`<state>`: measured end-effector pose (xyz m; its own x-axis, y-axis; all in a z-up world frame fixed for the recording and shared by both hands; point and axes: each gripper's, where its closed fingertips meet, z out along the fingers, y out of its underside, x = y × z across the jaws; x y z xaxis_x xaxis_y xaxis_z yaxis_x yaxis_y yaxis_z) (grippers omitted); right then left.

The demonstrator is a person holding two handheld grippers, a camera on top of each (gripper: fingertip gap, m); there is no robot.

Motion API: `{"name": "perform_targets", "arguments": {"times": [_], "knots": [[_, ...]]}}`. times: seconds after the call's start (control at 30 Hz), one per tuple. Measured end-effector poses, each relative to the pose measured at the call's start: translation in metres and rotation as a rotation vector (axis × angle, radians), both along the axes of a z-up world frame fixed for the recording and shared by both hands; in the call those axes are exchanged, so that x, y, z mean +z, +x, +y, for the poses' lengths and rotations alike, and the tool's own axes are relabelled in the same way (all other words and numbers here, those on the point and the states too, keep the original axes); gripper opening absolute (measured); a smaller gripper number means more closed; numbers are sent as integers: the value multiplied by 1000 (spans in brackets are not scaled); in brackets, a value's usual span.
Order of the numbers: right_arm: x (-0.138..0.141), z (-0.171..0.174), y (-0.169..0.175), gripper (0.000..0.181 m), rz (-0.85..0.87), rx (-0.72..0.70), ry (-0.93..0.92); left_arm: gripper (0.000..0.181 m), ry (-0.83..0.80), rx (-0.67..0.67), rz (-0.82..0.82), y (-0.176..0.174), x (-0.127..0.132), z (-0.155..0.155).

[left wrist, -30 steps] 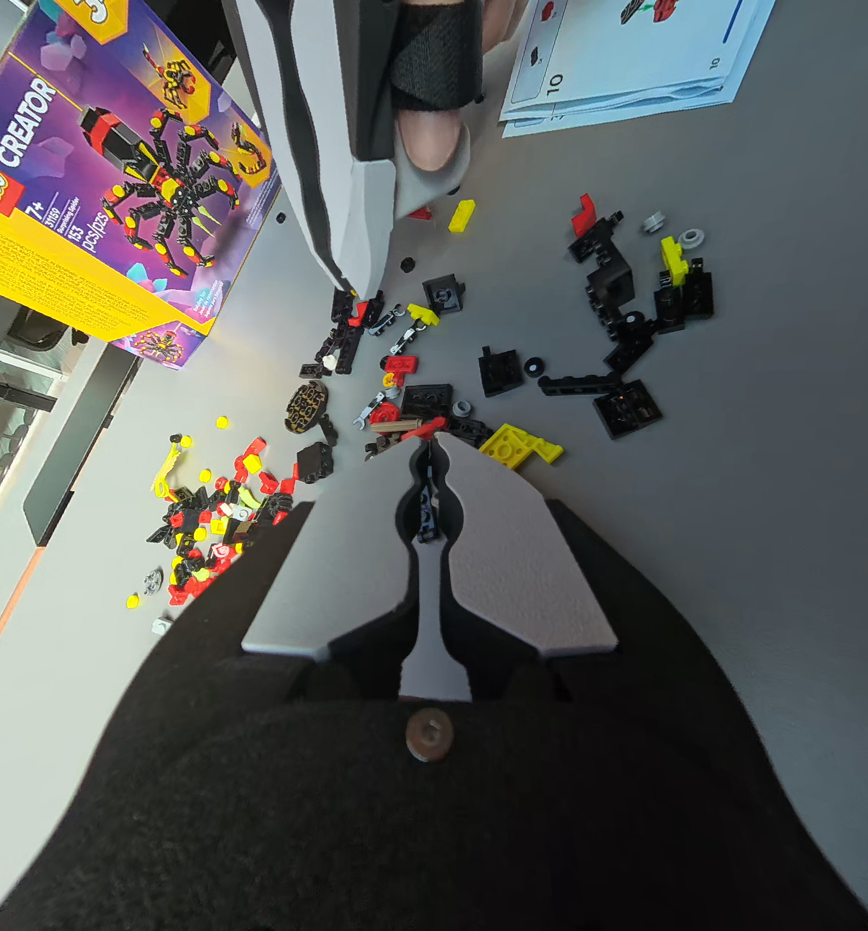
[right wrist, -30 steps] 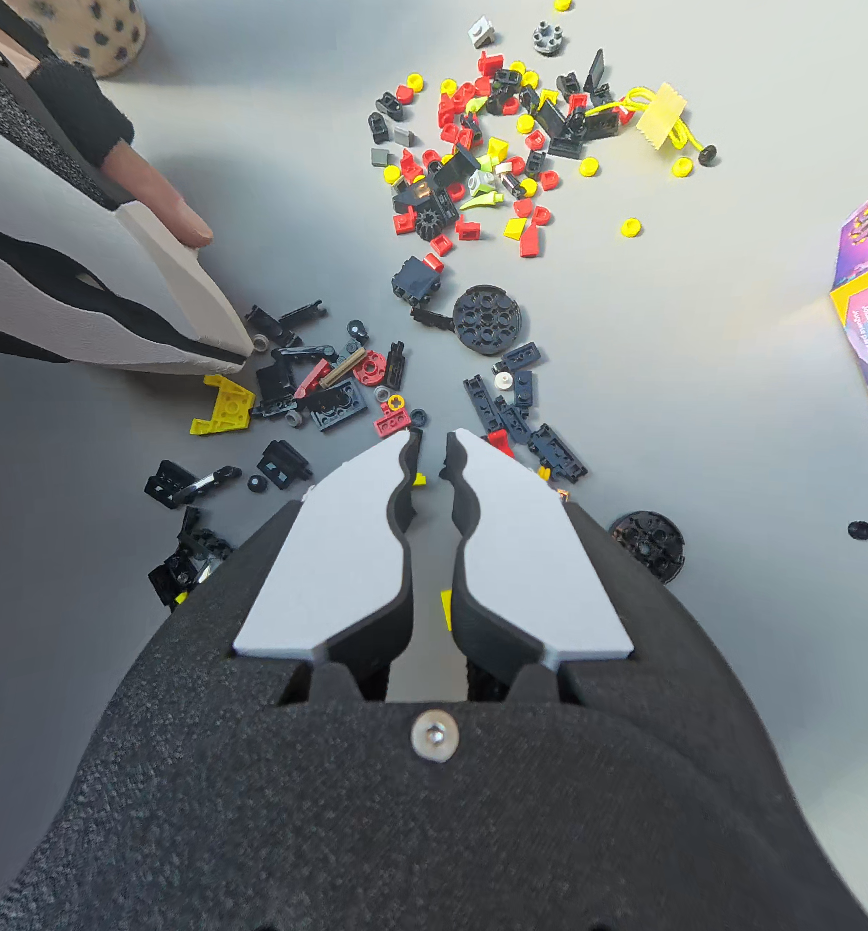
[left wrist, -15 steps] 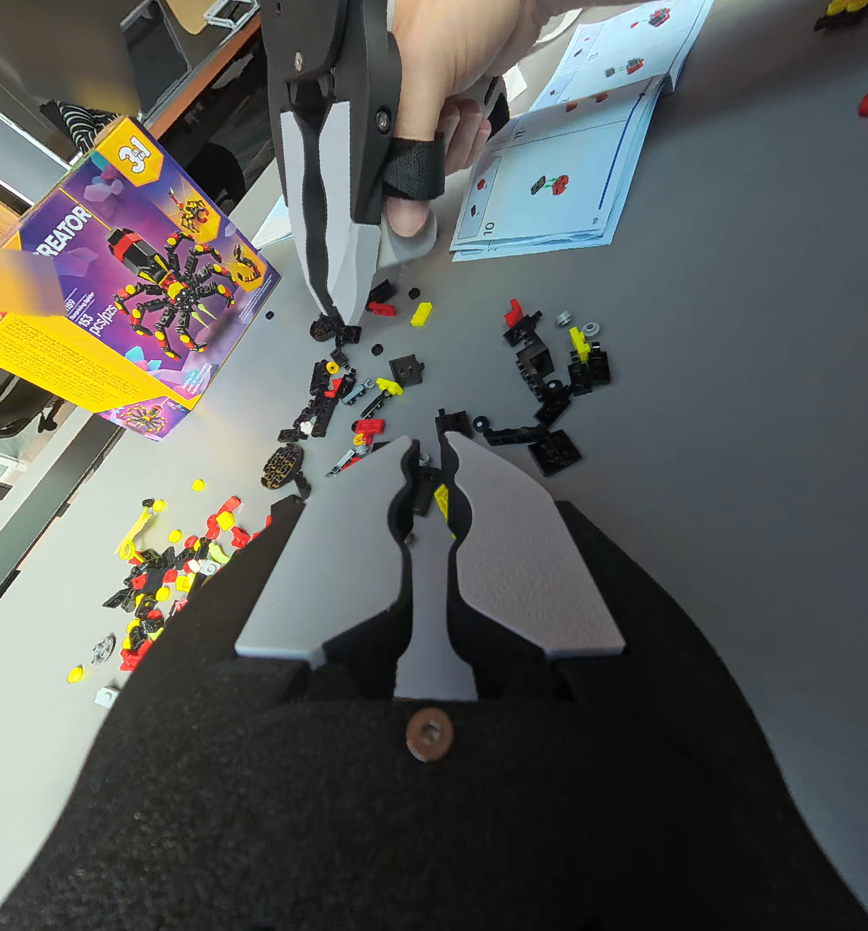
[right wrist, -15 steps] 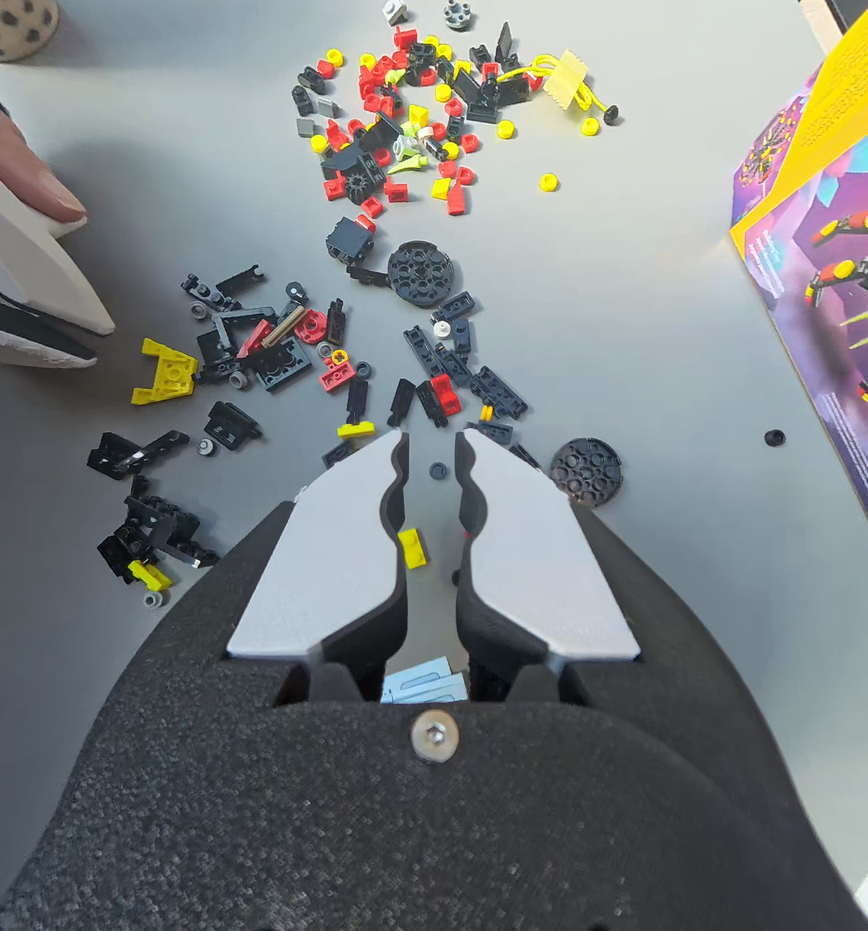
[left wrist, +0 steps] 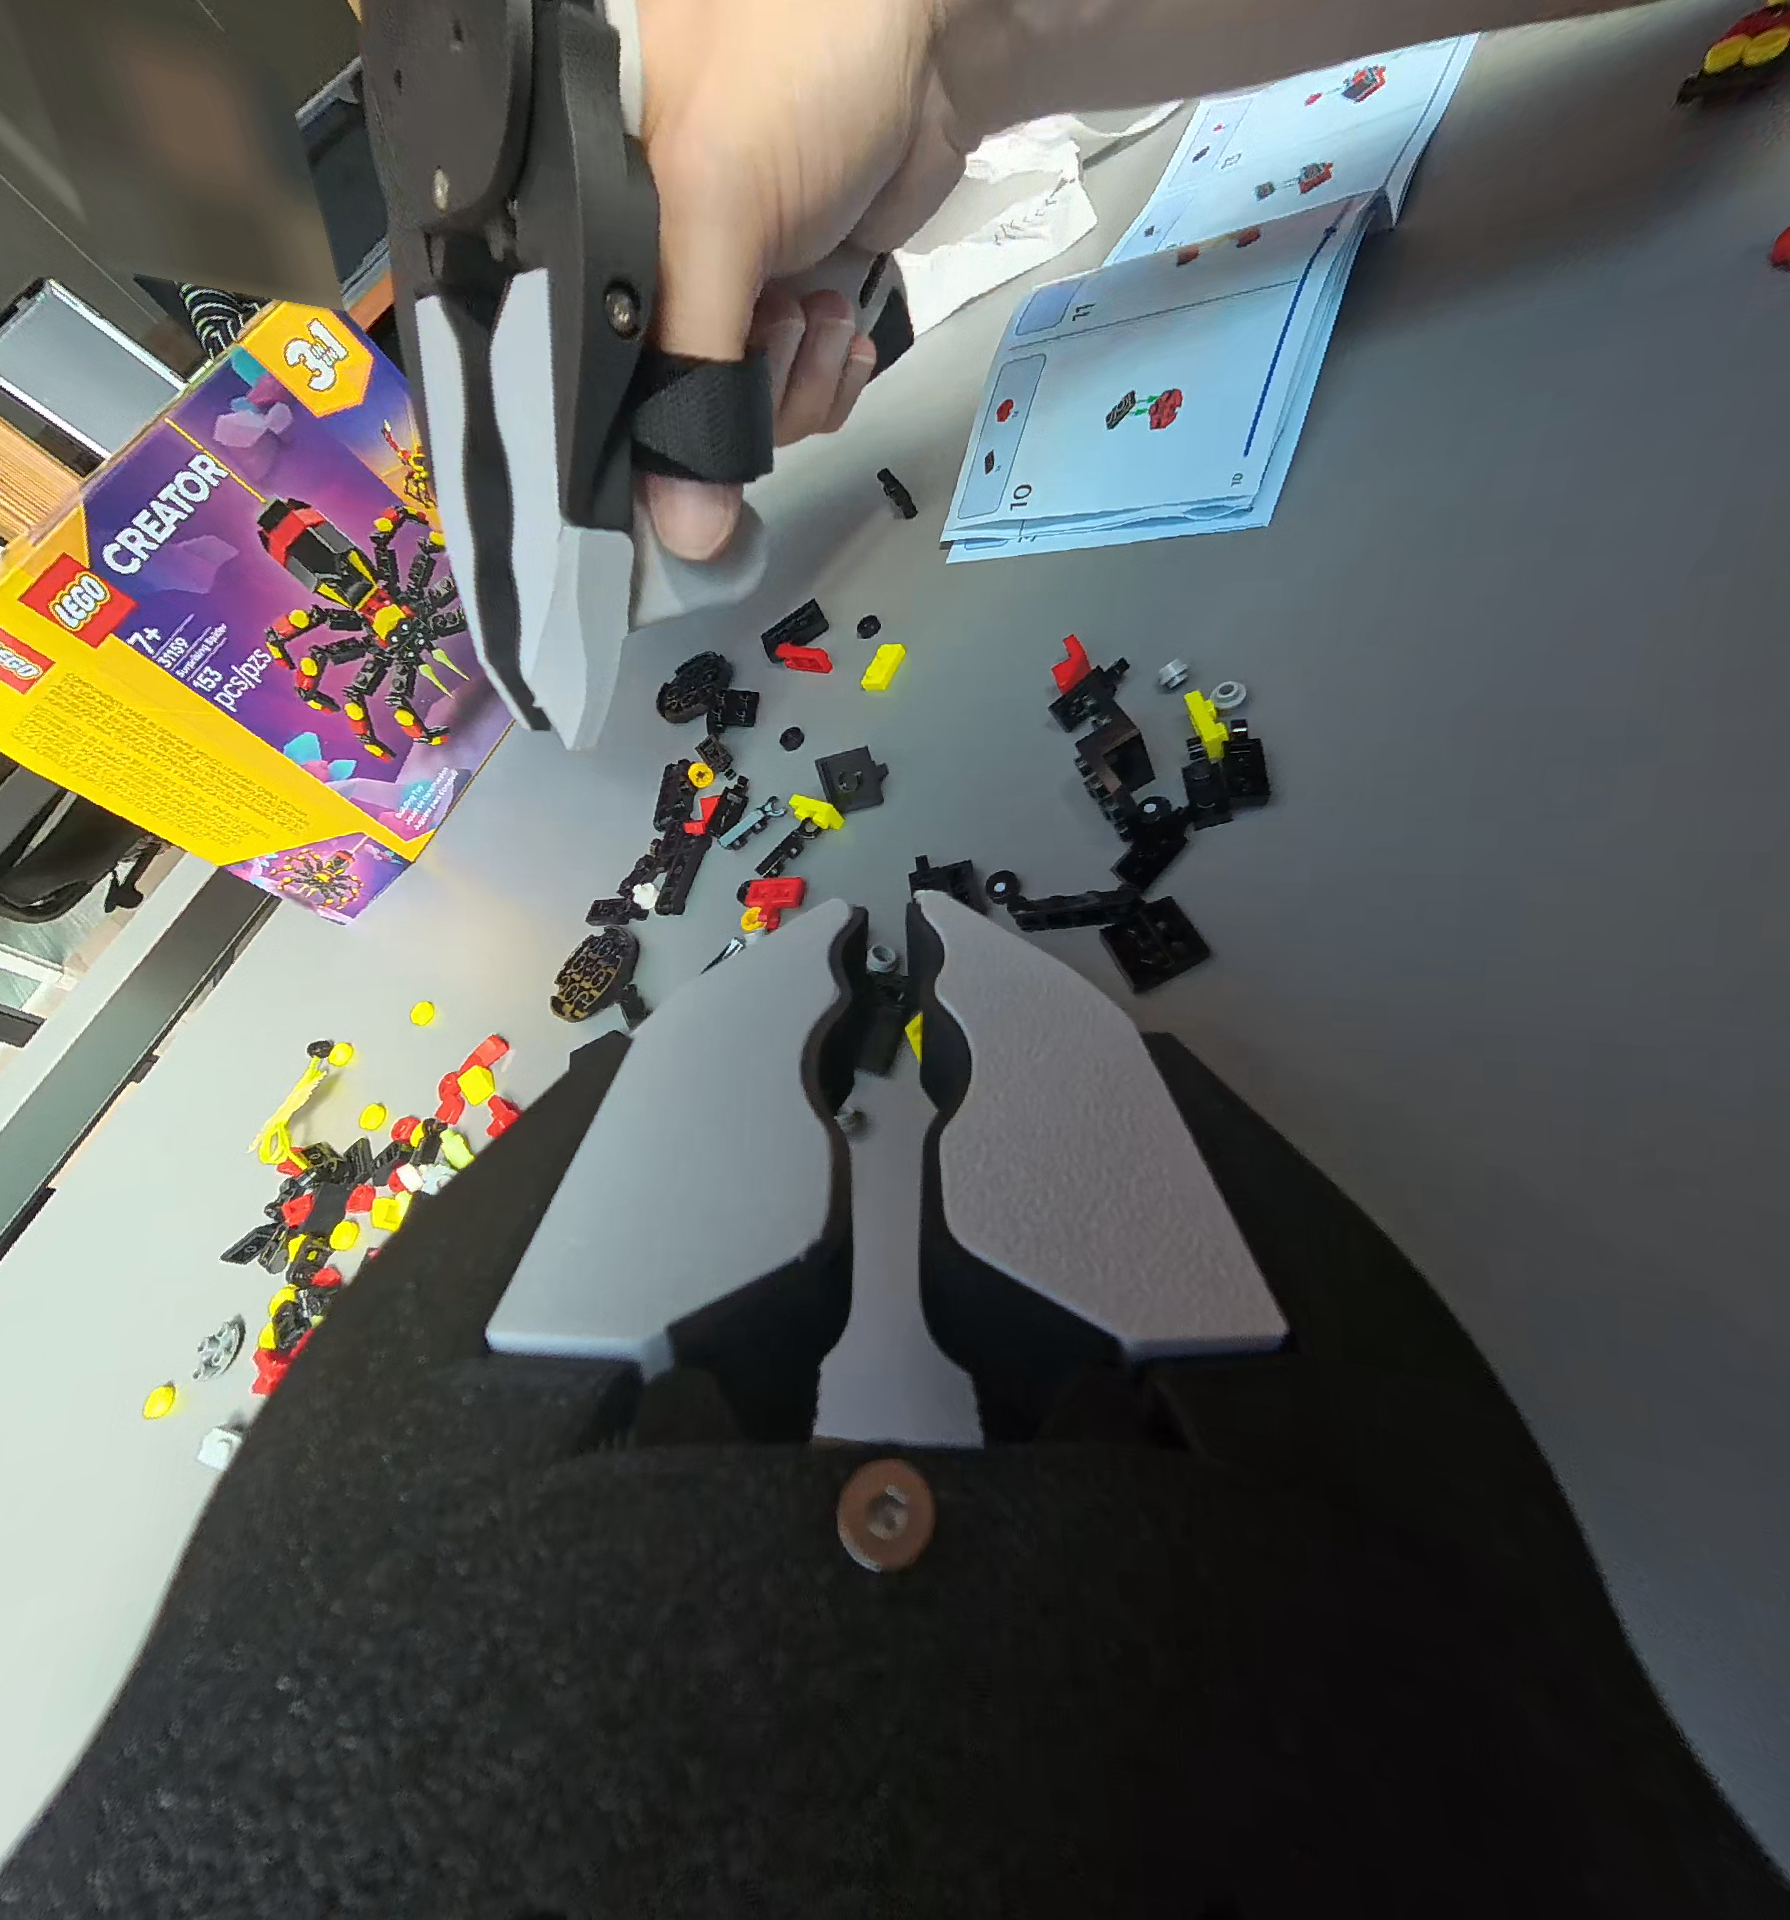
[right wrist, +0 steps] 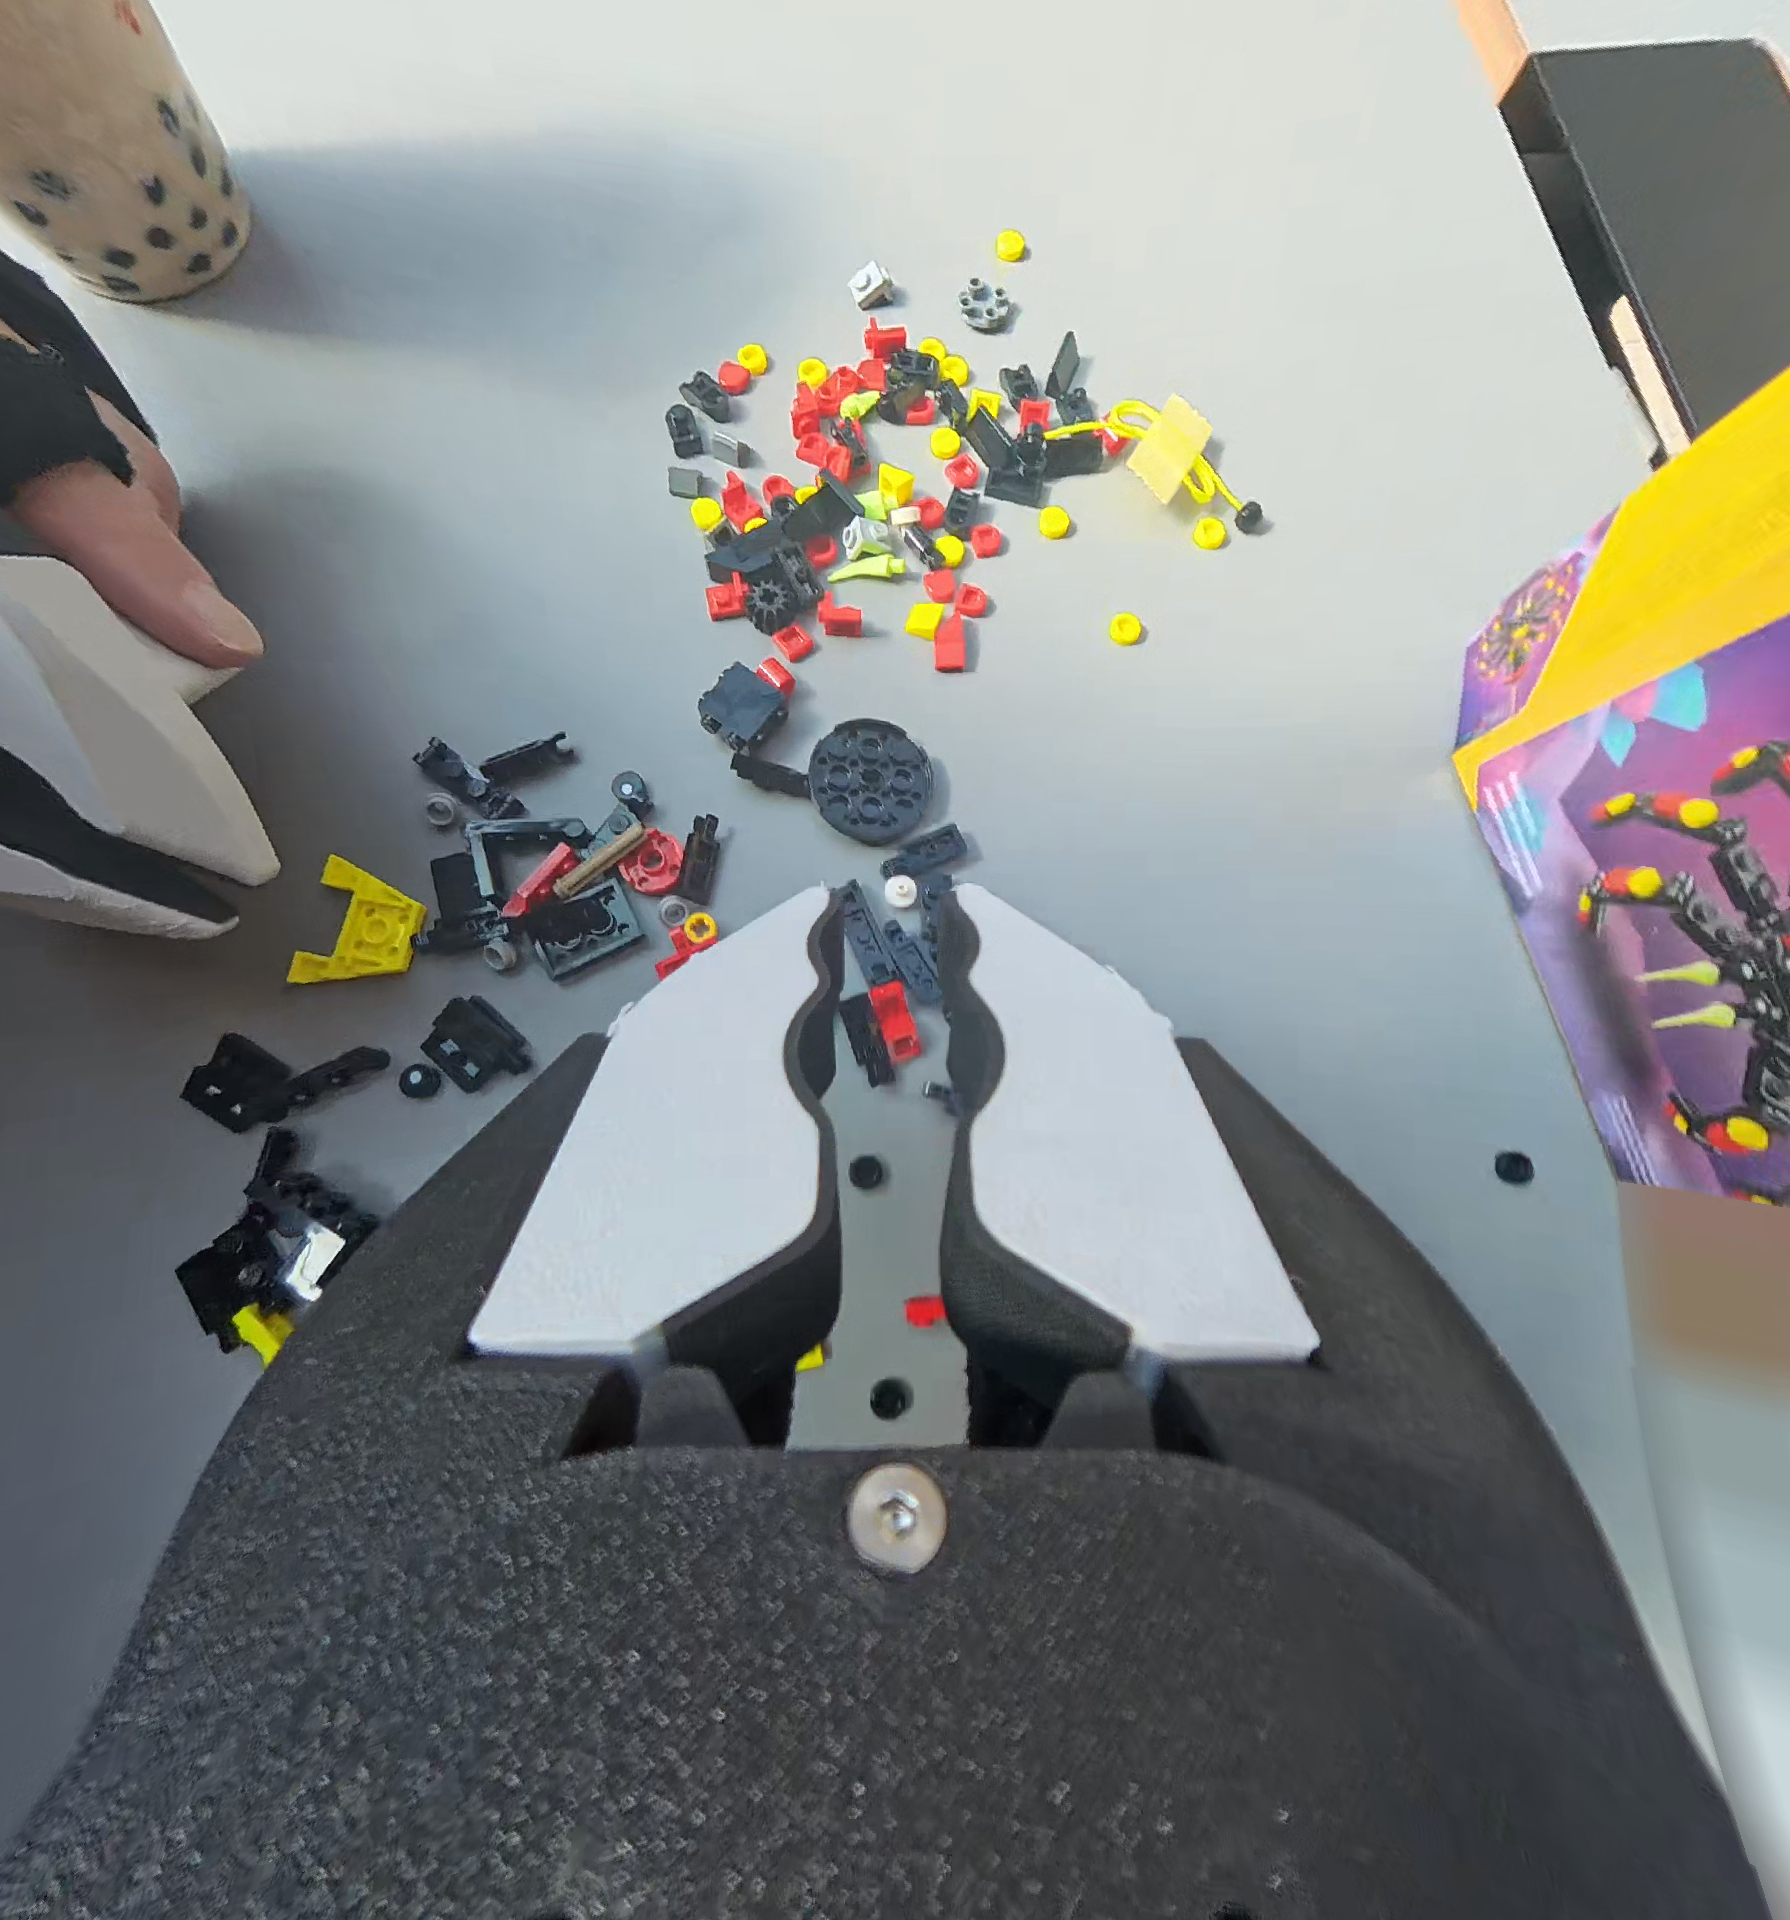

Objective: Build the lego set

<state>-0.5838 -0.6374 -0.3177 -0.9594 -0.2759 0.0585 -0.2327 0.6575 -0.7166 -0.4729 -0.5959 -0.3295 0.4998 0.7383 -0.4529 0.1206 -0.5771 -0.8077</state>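
Both tongs, left (left wrist: 886, 914) and right (right wrist: 891, 894), hover slightly parted and empty over scattered plastic bricks (right wrist: 875, 499); glossy cardboard box (left wrist: 216, 665) upper left, booklet (left wrist: 1171, 384) upper right on matte grey worktop (left wrist: 1493, 935).

Left tongs (left wrist: 886, 914) have parted and lifted; right tongs (right wrist: 891, 899) widened.

light: bright, even | shadows: soft — on table (right wrist: 1234, 156) | edges: fisheye-bent — slightly blurred
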Motion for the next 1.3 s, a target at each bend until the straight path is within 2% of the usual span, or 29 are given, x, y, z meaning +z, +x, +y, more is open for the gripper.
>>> {"name": "perform_targets", "arguments": {"times": [0.3, 0.57, 0.77, 0.97, 1.17, 1.3], "knots": [[-38, -86, 37, 10, -11, 179, 87, 7, 9, 6, -8, 0, -2, -1], [-52, -95, 60, 10, -24, 305, 176, 7, 21, 20, -12, -2, -3, -3], [-44, -119, 36, 10, -17, 181, 114, 7, 18, 9, -15, -1, -3, 0], [-47, -119, 50, 10, -23, 261, 136, 7, 17, 10, -7, -2, -2, -1], [-30, -126, 10, 10, -31, 111, 64, 7, 14, 11, -4, -2, -1, -1], [-25, -128, -10, 10, -5, 69, 56, 7, 9, 9, -4, -2, -2, 0]]}}
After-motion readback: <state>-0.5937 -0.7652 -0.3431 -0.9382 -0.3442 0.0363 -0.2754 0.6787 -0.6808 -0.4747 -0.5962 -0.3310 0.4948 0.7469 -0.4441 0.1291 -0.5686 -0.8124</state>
